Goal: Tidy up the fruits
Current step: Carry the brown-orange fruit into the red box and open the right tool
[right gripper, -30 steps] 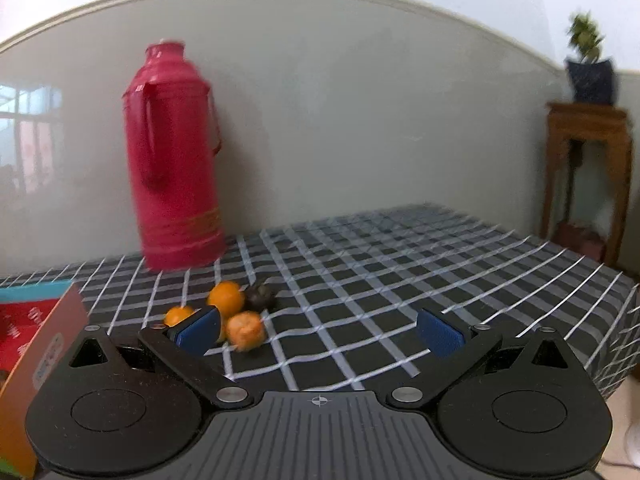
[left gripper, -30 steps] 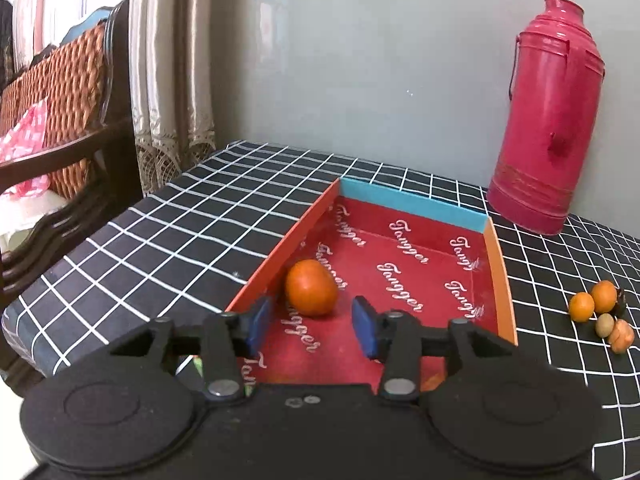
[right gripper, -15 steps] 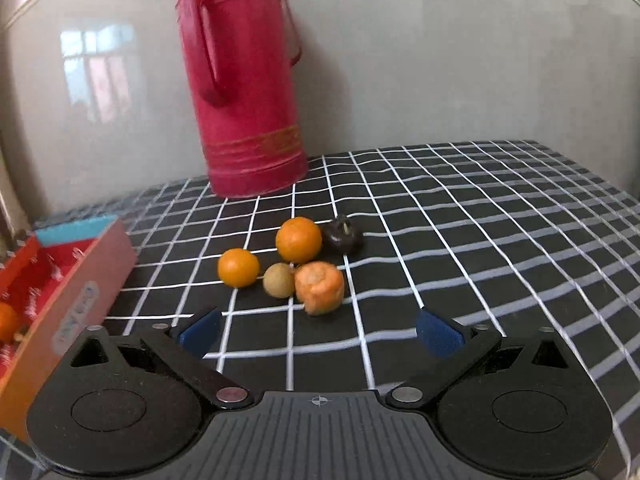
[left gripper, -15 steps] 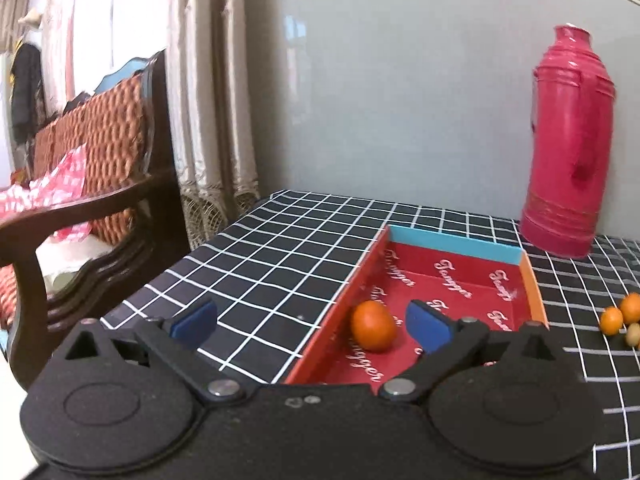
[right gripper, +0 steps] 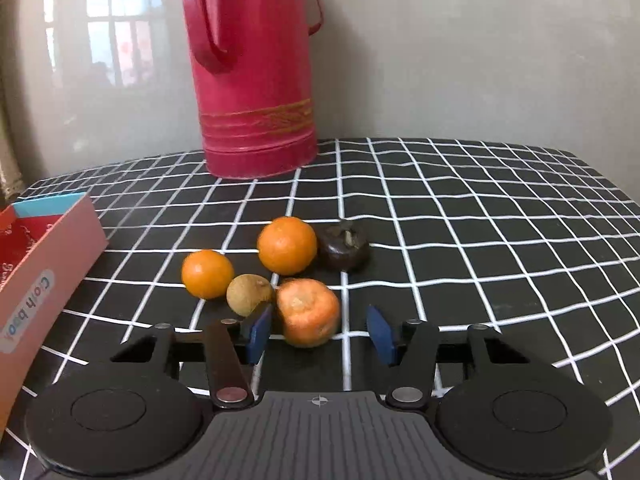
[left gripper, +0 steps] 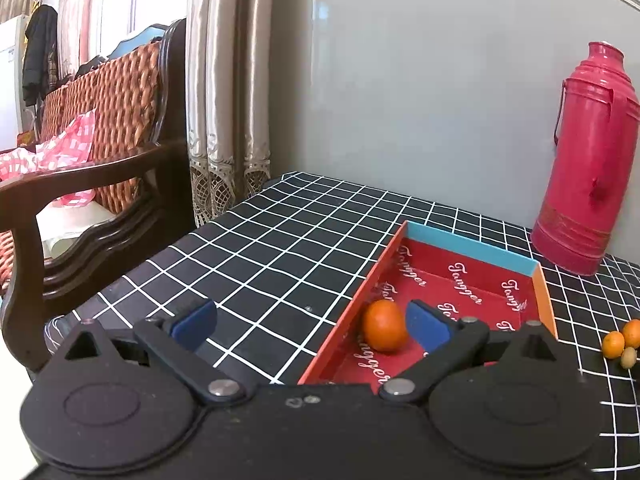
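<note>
Fruits cluster on the checked worktop (right gripper: pixel 480 240); the rough orange one (right gripper: pixel 307 312) sits between the right gripper (right gripper: pixel 318 330) fingers, which have just been closing, untouched. At nine o'clock, the left gripper (left gripper: pixel 312 322) gapes wide above the red box (left gripper: pixel 544 300) holding an orange (left gripper: pixel 385 330).

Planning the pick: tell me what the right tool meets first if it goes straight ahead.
Most likely the rough orange fruit, which sits just ahead between the closing pads of the right tool, nearer the left pad; depth is uncertain.

tangerine (left gripper: pixel 385 330) in tray (left gripper: pixel 470 249) | flask (right gripper: pixel 252 68) behind fruit cluster (right gripper: pixel 280 272) (tray left)
</note>
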Motion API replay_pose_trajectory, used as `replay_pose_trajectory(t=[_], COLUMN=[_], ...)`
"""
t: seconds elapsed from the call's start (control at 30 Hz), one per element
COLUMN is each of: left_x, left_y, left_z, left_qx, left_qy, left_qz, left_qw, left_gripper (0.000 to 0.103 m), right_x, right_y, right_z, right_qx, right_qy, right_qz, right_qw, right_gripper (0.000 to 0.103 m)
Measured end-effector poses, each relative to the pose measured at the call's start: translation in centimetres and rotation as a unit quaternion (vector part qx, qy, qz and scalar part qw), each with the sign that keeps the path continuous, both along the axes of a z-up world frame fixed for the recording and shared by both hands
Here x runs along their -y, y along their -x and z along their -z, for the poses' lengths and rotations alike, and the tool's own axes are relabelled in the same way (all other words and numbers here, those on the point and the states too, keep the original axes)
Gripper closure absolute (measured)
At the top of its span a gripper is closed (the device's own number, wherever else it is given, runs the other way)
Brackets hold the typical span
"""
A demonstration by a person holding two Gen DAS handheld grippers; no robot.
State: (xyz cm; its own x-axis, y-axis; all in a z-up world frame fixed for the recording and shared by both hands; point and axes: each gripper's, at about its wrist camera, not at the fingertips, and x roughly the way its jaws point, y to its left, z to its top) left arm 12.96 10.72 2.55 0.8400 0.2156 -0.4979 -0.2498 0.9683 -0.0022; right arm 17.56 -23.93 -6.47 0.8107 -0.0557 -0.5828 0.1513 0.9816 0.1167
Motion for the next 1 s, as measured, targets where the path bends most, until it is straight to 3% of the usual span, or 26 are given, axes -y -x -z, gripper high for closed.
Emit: replay_pose_trajectory(t=[0.03, 0.27, 0.47, 0.73, 1.0], left_x=[0.0, -0.5, -1.4, -2.1, -3.8], left_y=[0.0, -0.1, -0.3, 0.0, 0.2], left_z=[0.0, 0.1, 0.1, 0.1, 0.3], left_qx=[0.000, -0.005, -0.013, -0.014, -0.022], left_qy=[-0.001, 0.002, 0.016, 0.016, 0.010], left_qz=[0.000, -0.013, -0.031, -0.058, -0.091], left_qw=[1.0000, 0.9999, 0.9993, 0.9981, 0.9955], left_gripper=[0.008, 0.008, 0.008, 0.008, 0.008], right_x=[-0.2, -1.0, -2.0, -7.5, -15.0], right_y=[-0.1, 0.0, 2.2, 4.4, 4.9], right_z=[0.0, 0.0, -2.0, -4.9, -5.5], right_qx=[0.003, 0.000, 0.051, 0.125, 0.130], right_qy=[0.000, 0.002, -0.008, -0.048, -0.047], right_qz=[-0.008, -0.004, -0.014, -0.124, -0.235], right_qw=[1.000, 1.000, 0.999, 0.983, 0.962], right_gripper=[0.070, 0.071, 0.071, 0.071, 0.070])
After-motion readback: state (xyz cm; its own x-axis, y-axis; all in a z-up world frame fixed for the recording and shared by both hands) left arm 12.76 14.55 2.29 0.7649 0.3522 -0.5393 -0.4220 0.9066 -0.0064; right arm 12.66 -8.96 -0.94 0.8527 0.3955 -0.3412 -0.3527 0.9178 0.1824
